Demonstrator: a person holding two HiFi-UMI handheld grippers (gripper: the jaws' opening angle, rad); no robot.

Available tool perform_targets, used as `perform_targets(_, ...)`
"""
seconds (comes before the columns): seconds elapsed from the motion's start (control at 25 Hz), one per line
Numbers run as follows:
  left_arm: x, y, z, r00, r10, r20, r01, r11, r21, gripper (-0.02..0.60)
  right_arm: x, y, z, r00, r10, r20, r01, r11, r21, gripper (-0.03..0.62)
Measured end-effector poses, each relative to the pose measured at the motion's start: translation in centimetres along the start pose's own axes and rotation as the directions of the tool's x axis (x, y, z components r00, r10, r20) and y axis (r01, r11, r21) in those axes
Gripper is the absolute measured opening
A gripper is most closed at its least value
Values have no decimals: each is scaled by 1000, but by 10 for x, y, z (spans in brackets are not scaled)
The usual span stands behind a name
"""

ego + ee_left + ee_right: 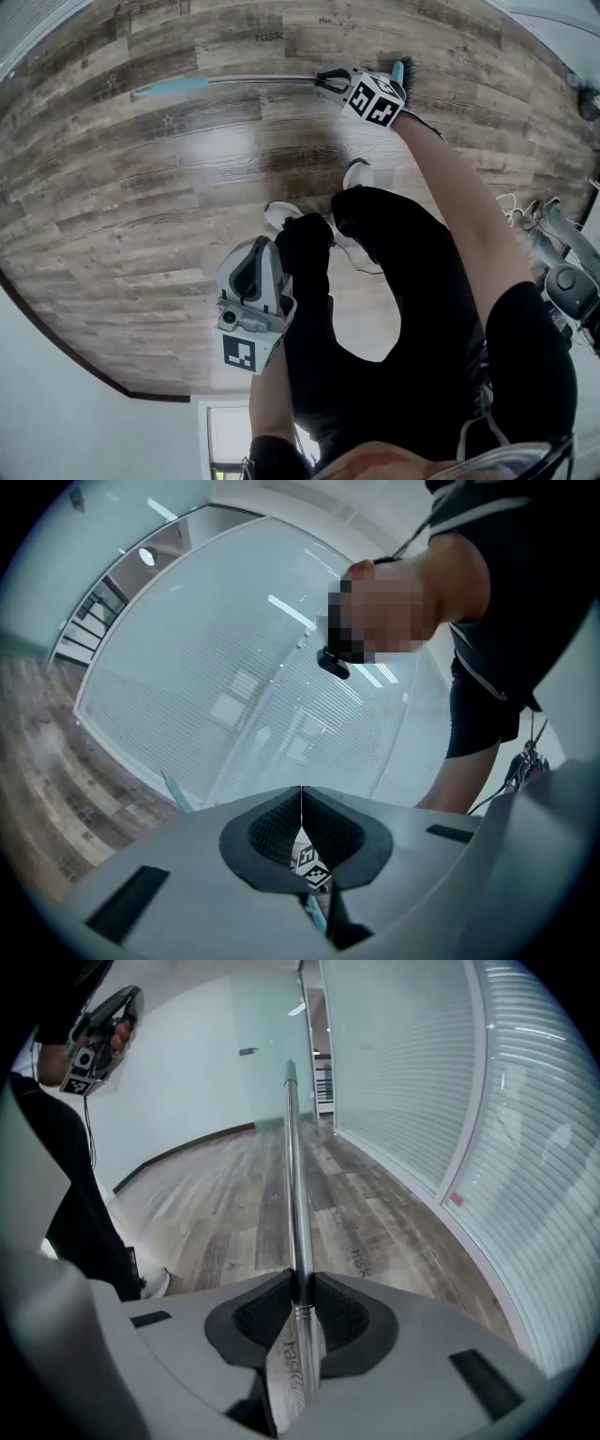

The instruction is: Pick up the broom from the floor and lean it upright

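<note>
The broom lies across the wood floor [141,187] in the head view, its metal pole [262,80] running left to a teal grip [173,87] and its teal head [400,70] at the right. My right gripper [328,82] is shut on the pole close to the head. In the right gripper view the pole [293,1176] runs away from the clamped pads [281,1307] and slants upward. My left gripper [258,247] hangs in front of the person's legs, away from the broom. Its jaws [301,803] are shut with nothing in them.
A glass wall with blinds [525,1147] runs along the right of the floor. Grey equipment and cables [562,272] sit at the right edge of the head view. The person's white shoes [356,173] stand just below the pole.
</note>
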State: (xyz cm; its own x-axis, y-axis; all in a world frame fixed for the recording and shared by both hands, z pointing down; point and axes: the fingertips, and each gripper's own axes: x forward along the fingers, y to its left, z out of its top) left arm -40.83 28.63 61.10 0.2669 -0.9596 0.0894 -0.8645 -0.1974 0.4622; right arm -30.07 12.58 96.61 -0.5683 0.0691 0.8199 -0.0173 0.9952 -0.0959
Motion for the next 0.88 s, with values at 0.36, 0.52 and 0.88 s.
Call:
perform_targets(0.36,-7,-89,83,995,-104,-6,104,994,43,20,-131,16,23,968,-223,117,183,942,281,84)
perform_targets(0.52,-9,-116,113,992,-123,-22,125,990,58,20,-186,29,34,937,-308,165,218,885,412,84)
perform_targets(0.88,-6,-189,188,982,-177,-71,185,975,120,20,-336,75,101,797,-528,293,264,742,617,83)
